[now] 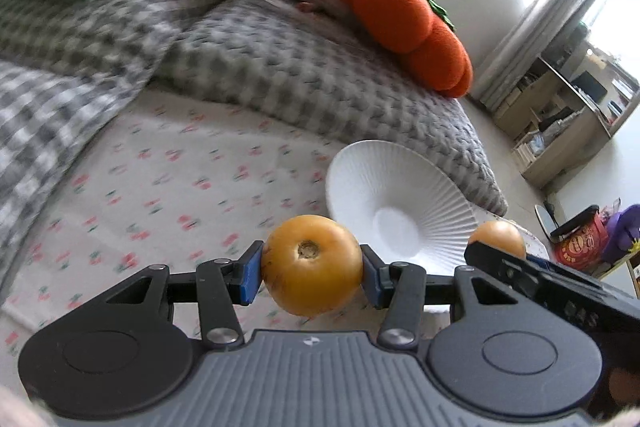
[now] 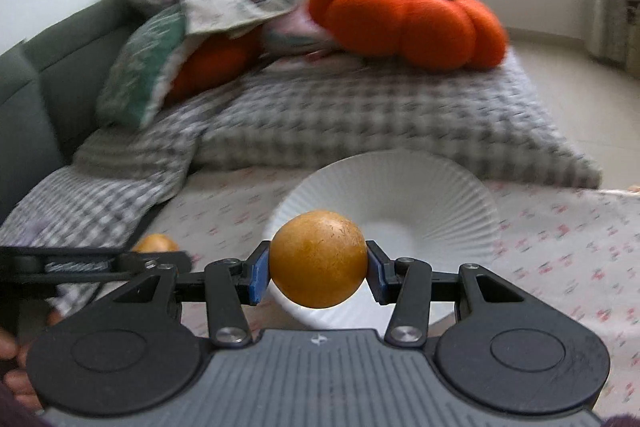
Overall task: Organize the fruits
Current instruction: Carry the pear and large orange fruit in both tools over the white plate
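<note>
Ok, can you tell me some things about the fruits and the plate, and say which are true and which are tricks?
1. Each gripper holds a yellow-orange fruit: the left gripper has one fruit, the right gripper the other fruit. True.
2. The white plate has fruit on it. False: it is empty.
3. The plate sits on the cherry-print cloth. True.
4. The pumpkin cushion is blue. False: it is orange with a green top.

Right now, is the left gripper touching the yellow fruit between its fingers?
Touching. The left wrist view shows both blue pads of the left gripper pressed against opposite sides of the yellow fruit, which hangs clear of the cloth.
</note>
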A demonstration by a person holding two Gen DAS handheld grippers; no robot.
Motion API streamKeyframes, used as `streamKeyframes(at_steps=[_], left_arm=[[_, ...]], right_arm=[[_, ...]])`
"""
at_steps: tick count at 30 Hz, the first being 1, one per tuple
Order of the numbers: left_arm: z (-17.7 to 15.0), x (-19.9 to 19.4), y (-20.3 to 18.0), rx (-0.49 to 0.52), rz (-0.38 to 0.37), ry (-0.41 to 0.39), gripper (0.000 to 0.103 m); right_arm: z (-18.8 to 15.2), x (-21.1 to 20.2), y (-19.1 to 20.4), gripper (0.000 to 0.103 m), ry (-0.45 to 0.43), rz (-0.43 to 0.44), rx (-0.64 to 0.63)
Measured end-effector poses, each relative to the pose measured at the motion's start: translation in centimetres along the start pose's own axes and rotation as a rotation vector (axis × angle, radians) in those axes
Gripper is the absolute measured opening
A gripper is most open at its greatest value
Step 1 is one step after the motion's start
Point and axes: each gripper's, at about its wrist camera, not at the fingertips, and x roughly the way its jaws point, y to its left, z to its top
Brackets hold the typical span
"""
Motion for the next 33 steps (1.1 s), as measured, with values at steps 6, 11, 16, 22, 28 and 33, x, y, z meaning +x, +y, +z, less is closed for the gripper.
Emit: streamKeyframes(at_steps=[6, 11, 16, 22, 28, 33], left_arm=[[1.5, 4.5, -1.9, 0.009, -0.036, 0.032, 0.044], [2.5, 7.5, -3.8, 0.034, -0.064, 0.049, 0.044], [3.5, 10.5, -5.1, 0.042, -0.065, 0.077, 0.044], [3.4, 12.5, -6.1, 0.078, -0.043, 0.076, 0.044], [3.1, 13.4, -7.3, 0.157, -0.005, 0.048, 0.044], [2.9, 13.6, -7.6, 0.181, 0.001, 0.034, 0.045]], right_arm=[[0.4, 2.8, -3.2, 0.044, 0.024, -0.071, -0.01], [0.6, 4.6, -3.0, 0.044, 0.028, -0.074, -0.117], [0.5, 6.0, -1.8, 0.044, 0.042, -0.053, -0.219], [-0.5, 7.5, -1.5, 0.044, 0.084, -0.073, -0.308], [-0.5, 8.3, -1.7, 0.044, 0.083, -0.093, -0.313], [-1.0, 9.0, -1.6, 0.045, 0.083, -0.118, -0.339]])
